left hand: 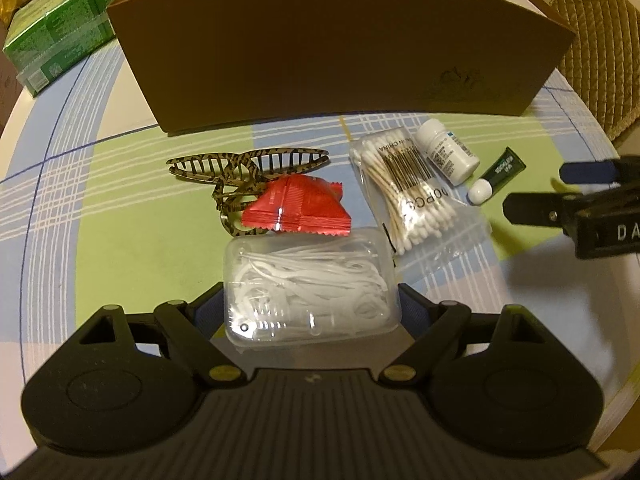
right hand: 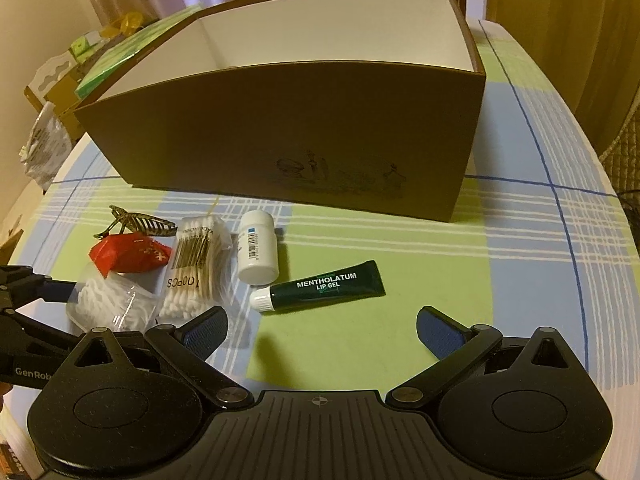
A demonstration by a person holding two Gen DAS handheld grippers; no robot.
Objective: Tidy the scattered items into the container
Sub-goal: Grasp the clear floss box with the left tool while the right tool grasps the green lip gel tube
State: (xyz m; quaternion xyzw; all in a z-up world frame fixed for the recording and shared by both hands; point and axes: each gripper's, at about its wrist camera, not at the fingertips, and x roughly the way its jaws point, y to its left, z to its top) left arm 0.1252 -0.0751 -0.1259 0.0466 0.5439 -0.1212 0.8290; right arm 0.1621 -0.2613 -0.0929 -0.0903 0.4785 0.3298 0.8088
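Observation:
A clear floss-pick box (left hand: 312,288) sits between the fingers of my left gripper (left hand: 310,306), which is shut on its two sides low over the cloth. Beyond it lie a red packet (left hand: 300,208), a patterned hair claw (left hand: 248,168), a bag of cotton swabs (left hand: 408,196), a white pill bottle (left hand: 446,152) and a green lip gel tube (right hand: 328,286). My right gripper (right hand: 322,320) is open and holds nothing, just short of the tube. The brown cardboard box (right hand: 300,132) stands open-topped behind the items, white inside.
A plaid cloth (right hand: 400,320) covers the round table. A green carton (left hand: 60,28) lies left of the brown box. Bags and packages (right hand: 44,148) crowd the far left edge. A woven chair back (left hand: 600,40) rises at the right.

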